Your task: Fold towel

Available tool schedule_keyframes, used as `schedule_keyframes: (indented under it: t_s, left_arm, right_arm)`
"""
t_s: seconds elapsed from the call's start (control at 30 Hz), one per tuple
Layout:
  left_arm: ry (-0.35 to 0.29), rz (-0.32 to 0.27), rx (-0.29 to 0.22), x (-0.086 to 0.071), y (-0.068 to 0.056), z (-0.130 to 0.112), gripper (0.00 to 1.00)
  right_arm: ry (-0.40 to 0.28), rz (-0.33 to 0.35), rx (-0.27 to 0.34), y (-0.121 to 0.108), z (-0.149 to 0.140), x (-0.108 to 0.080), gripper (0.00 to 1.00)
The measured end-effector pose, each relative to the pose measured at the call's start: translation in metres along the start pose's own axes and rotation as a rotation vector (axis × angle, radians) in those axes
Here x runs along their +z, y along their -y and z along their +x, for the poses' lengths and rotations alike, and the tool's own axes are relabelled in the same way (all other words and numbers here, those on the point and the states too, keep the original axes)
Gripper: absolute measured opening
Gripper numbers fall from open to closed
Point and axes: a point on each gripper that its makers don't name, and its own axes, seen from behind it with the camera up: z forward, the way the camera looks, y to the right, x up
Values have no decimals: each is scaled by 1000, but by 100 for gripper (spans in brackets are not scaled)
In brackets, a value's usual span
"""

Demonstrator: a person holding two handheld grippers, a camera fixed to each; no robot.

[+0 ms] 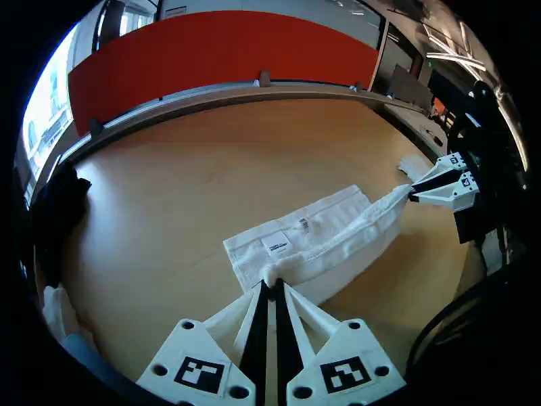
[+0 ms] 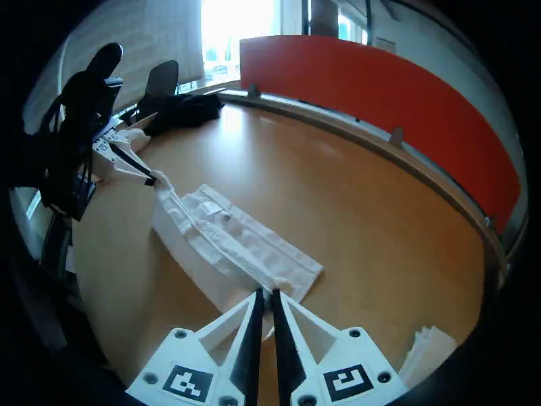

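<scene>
Pinching white towel (image 1: 318, 233) at both ends: jaws of left gripper (image 1: 272, 283) nearly closed on one corner, jaws of right gripper (image 2: 266, 292) likewise on the opposite one. Lying part-folded on wooden table (image 1: 203, 169), one long edge raised between grippers.

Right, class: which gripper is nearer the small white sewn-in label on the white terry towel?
Left. The left gripper pinches the white towel edge just beside the small white label; the right gripper pinches the far end, away from it.
</scene>
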Motion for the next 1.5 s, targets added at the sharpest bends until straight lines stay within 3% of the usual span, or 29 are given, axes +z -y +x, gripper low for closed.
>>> schedule_keyframes:
  t_s: [0.63, 0.83, 1.03, 1.13, 1.23, 1.37, 1.5]
  left_arm:
    - [23, 38, 11, 46, 17, -7, 10]
    - [25, 57, 28, 56, 24, -10, 24]
    - [29, 85, 67, 64, 31, -10, 29]
    - [29, 95, 83, 66, 33, -9, 37]
    - [26, 106, 91, 67, 35, -7, 38]
    - [21, 124, 91, 67, 40, -3, 40]
    - [16, 124, 86, 66, 42, 1, 61]
  right_arm:
    - [54, -13, 33, -24, -13, 40, 12]
    - [57, -40, 58, -31, -16, 49, 21]
    - [62, -60, 69, -36, -18, 56, 34]
    - [63, -75, 67, -41, -18, 59, 36]
    - [64, -94, 64, -46, -18, 61, 45]
    - [63, -117, 61, -54, -17, 62, 64]
    - [46, -136, 54, -60, -12, 61, 95]
